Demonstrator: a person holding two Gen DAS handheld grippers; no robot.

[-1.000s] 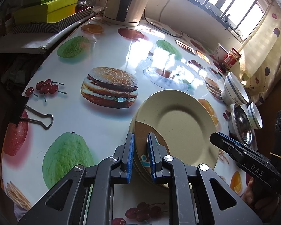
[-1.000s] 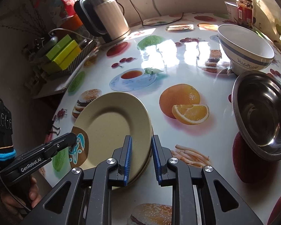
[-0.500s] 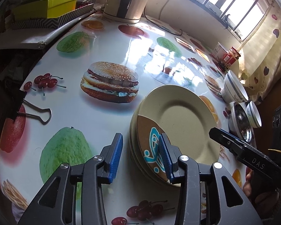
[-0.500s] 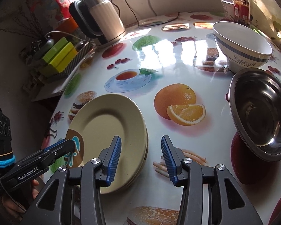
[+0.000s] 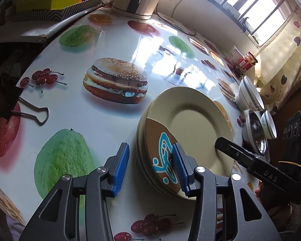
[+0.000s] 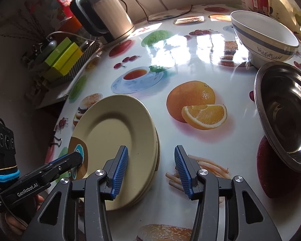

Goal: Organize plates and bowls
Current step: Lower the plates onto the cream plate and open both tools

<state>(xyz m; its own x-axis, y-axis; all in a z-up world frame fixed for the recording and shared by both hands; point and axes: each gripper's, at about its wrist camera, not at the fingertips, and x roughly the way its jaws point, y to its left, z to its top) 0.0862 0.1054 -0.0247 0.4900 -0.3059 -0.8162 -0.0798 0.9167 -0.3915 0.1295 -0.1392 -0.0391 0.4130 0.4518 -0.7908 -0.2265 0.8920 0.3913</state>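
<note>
A stack of cream plates (image 5: 190, 124) with a brown and blue patch lies on the food-print tablecloth; it also shows in the right wrist view (image 6: 114, 132). My left gripper (image 5: 149, 169) is open, its jaws straddling the stack's near rim. My right gripper (image 6: 151, 170) is open, its jaws astride the stack's other rim. A steel bowl (image 6: 287, 116) and a white blue-banded bowl (image 6: 264, 36) stand to the right. A smaller white bowl (image 5: 268, 123) sits beside the steel bowl (image 5: 255, 133).
An electric kettle (image 6: 104, 18) with a cord stands at the back. Green boxes on a striped tray (image 6: 64, 58) sit at the table's left edge. A binder clip (image 5: 28, 110) lies on the table (image 5: 90, 112). A red jar (image 5: 248, 61) stands near the curtain.
Both grippers have opened and let go of the plate stack's rims. The stack now rests on the table, and both grippers have drawn back a little.
</note>
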